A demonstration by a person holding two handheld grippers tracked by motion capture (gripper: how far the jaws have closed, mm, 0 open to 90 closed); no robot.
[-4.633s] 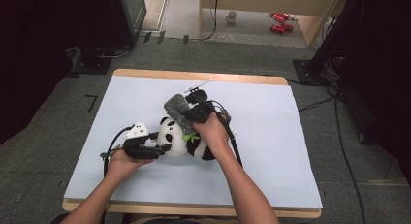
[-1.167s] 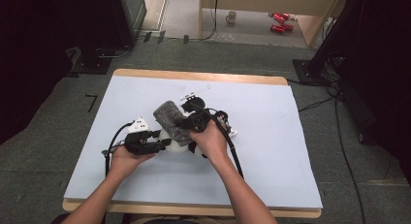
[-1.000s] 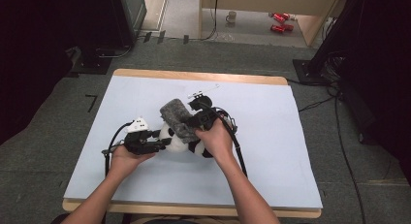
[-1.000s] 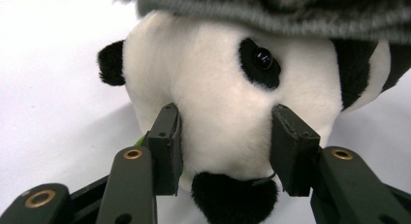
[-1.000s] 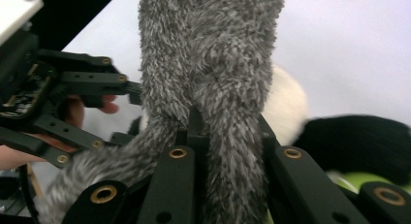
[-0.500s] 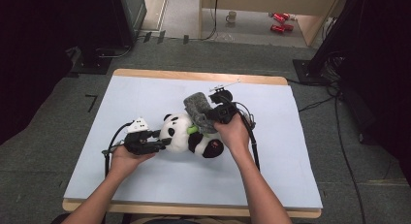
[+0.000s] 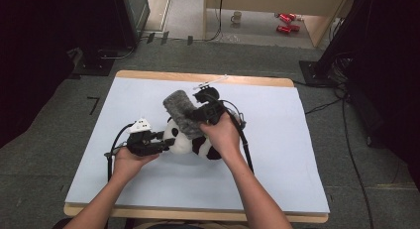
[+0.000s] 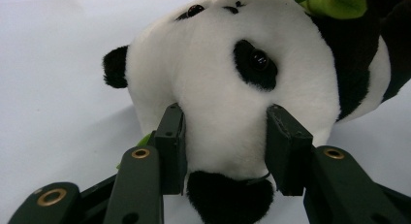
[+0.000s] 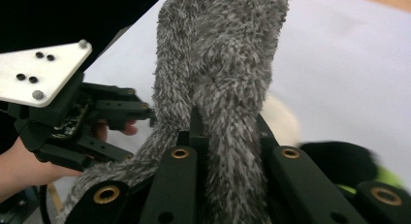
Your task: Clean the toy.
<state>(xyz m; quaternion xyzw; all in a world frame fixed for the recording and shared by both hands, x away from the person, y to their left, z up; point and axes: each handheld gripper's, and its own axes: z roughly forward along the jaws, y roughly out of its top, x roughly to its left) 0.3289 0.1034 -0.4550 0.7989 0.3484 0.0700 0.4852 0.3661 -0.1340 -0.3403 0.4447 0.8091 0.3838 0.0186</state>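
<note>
1. Two grippers are at work at the middle of the table, and you hold one in each hand.
2. Your left gripper is clamped on the head of the plush panda; its jaws stand fairly wide apart and press into the white fur on both sides, just below the eye patch.
3. The panda lies on its side on the pale blue table, its head toward your left hand and its black-and-white body under your right hand.
4. Your right gripper is closed on a grey fuzzy cloth; its jaws sit close together with the folded pile squeezed between them.
5. In the high view that cloth rises from the right gripper and hangs over the panda, touching its back.
6. In the right gripper view, your left gripper is just beside the cloth's lower edge.
</note>
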